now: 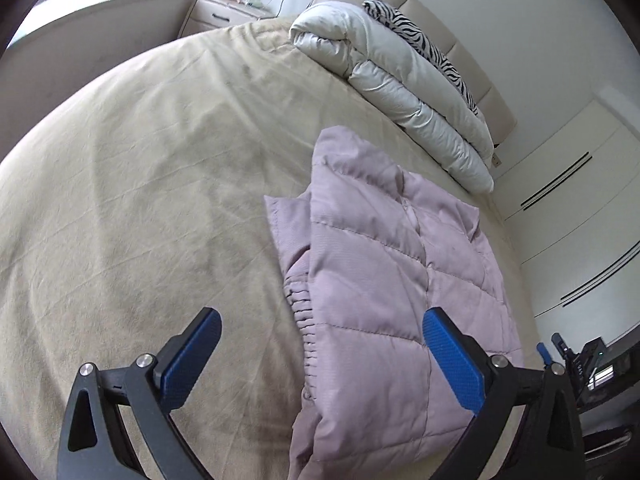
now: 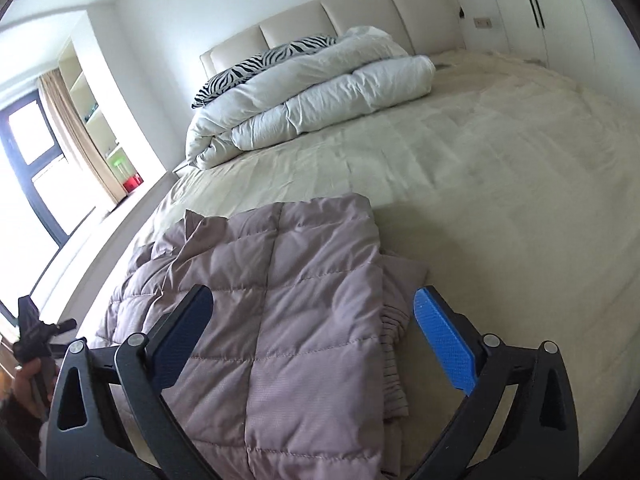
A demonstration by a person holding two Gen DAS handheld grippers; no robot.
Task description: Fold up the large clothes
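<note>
A pale mauve quilted jacket (image 1: 384,280) lies folded on the beige bed sheet (image 1: 140,200); a ribbed cuff sticks out at its left edge. My left gripper (image 1: 320,356) is open and empty, held above the jacket's near left edge, one finger over the sheet and one over the jacket. In the right wrist view the jacket (image 2: 288,300) lies folded on the sheet (image 2: 500,200), the ribbed cuff at its right. My right gripper (image 2: 312,344) is open and empty above the jacket's near part. The left gripper (image 2: 30,332) shows at the far left, in a hand.
A rolled white duvet (image 1: 400,80) and a zebra-print pillow (image 1: 420,36) lie by the padded headboard (image 2: 340,20). A nightstand (image 1: 224,12) stands beyond the bed. White wardrobe doors (image 1: 572,208) line one side. A window and shelves (image 2: 80,120) are on the other.
</note>
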